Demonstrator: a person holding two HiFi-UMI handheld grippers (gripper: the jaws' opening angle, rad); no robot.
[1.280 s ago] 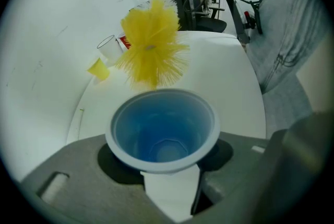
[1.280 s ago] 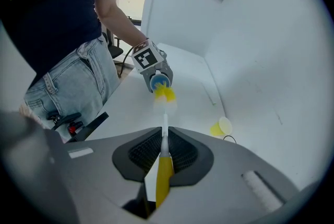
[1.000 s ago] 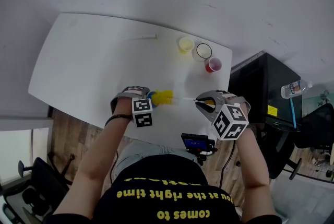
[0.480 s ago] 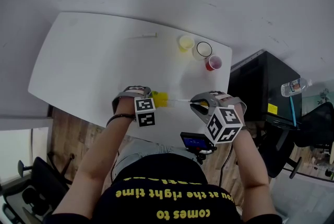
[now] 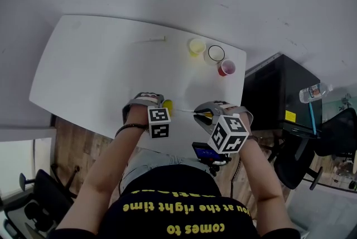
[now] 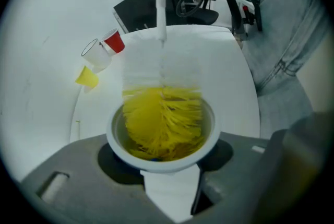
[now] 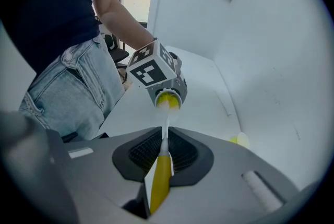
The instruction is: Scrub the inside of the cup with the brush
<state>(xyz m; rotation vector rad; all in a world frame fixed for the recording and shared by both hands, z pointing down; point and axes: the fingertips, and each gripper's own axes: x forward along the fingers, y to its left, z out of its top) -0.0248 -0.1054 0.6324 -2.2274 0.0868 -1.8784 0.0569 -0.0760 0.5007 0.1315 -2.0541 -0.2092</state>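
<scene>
My left gripper is shut on a small white cup, held above the near edge of the white table. The cup's mouth faces my right gripper. The brush's yellow bristles fill the inside of the cup. Its thin white stem runs back to the right gripper, which is shut on the yellow handle. In the right gripper view the cup shows just under the left gripper's marker cube. The cup's bottom is hidden by bristles.
At the table's far right stand a yellow cup, a clear cup with a dark rim and a red cup. A thin stick lies at the far edge. A black cabinet stands right of the table.
My right gripper has moved left toward the left one. The brush head, which stuck out of the cup a second ago, has slid into it.
</scene>
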